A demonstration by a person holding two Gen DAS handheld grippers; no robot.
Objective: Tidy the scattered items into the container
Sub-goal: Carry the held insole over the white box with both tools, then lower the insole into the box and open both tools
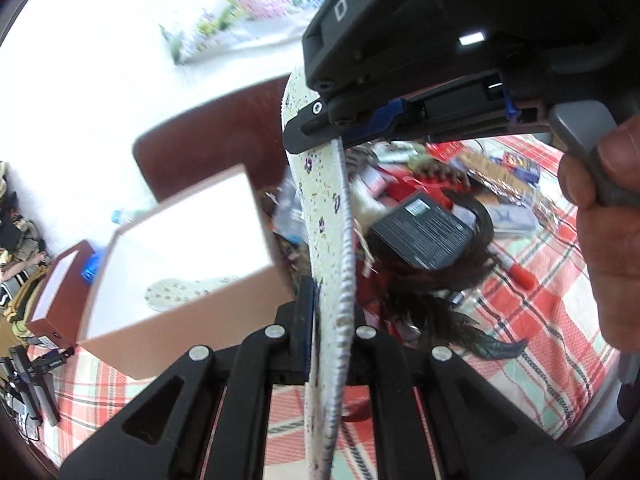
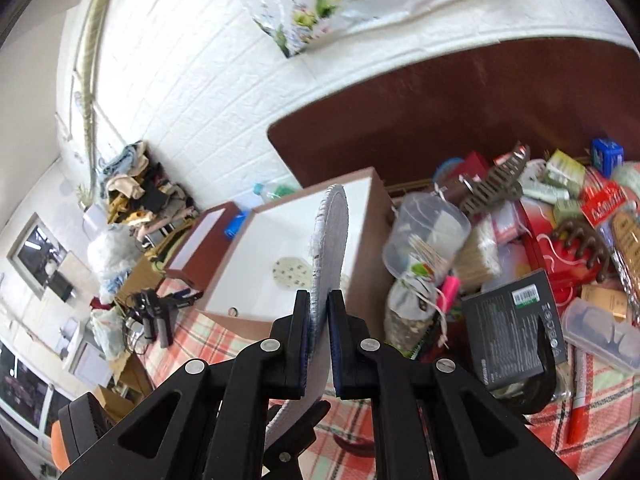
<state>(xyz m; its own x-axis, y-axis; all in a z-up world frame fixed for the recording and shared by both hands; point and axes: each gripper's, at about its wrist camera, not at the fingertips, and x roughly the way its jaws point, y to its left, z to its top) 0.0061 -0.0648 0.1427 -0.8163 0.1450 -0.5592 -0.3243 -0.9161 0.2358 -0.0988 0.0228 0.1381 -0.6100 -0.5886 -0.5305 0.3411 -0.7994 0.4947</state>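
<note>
A white insole (image 1: 332, 248) with small flower prints stands on edge between both grippers. My left gripper (image 1: 328, 332) is shut on its lower part. My right gripper (image 2: 319, 332) is shut on its upper part and also shows in the left wrist view (image 1: 320, 128). The insole also shows in the right wrist view (image 2: 330, 248). The container is an open brown box with a white inside (image 1: 192, 240), just left of the insole; a matching insole (image 1: 176, 292) lies in it. The box also shows in the right wrist view (image 2: 280, 236).
A pile of scattered items lies on the checked cloth (image 1: 540, 320) to the right: a black box (image 1: 424, 232), dark hair piece (image 1: 432, 304), red marker (image 1: 520, 276), hair claws (image 2: 496, 188), clear cup (image 2: 428, 232). The box lid (image 1: 60, 288) stands left of the box.
</note>
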